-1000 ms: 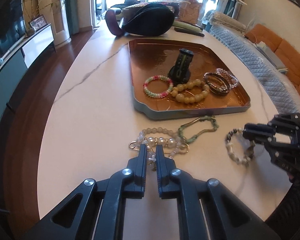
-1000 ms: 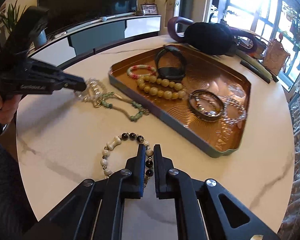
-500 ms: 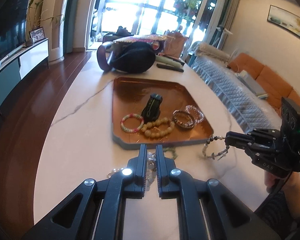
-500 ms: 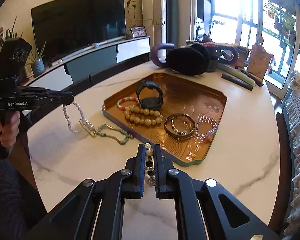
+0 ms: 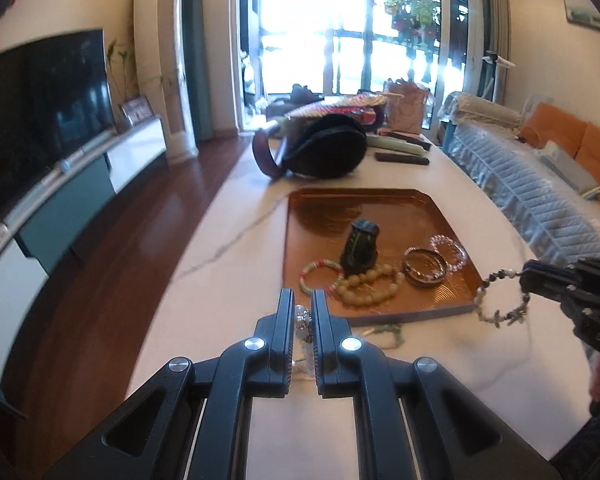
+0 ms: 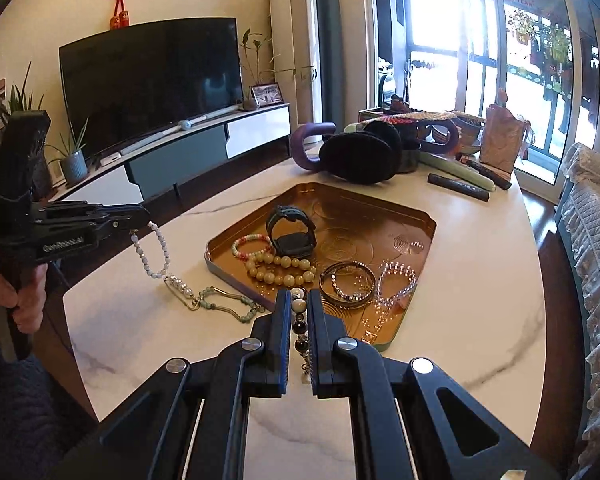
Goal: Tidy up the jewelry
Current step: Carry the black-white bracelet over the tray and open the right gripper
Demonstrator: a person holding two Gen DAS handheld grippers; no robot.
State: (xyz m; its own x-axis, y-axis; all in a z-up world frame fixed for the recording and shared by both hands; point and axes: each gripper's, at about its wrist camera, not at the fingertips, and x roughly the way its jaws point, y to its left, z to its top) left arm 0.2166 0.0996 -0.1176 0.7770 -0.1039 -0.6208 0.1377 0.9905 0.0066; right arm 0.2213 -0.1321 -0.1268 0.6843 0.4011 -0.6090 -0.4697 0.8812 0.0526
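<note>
while both grippers are closed, the left gripper [image 5: 301, 312] on the white bead strand [image 6: 153, 254] and the right gripper [image 6: 299, 311] on the black-and-white bracelet [image 5: 500, 294], the green chain [image 6: 224, 306] beside the tray [image 6: 414, 216] is hooked to the strand and can be dragged.

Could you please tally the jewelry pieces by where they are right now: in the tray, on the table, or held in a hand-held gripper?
In the tray: 5
Lying wholly on the table: 1
Held by a hand-held gripper: 2
Total: 8

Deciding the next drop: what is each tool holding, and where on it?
Left tool: white bead string, pinched at its top. Right tool: black-and-white bead bracelet, gripped at one side of the loop.
</note>
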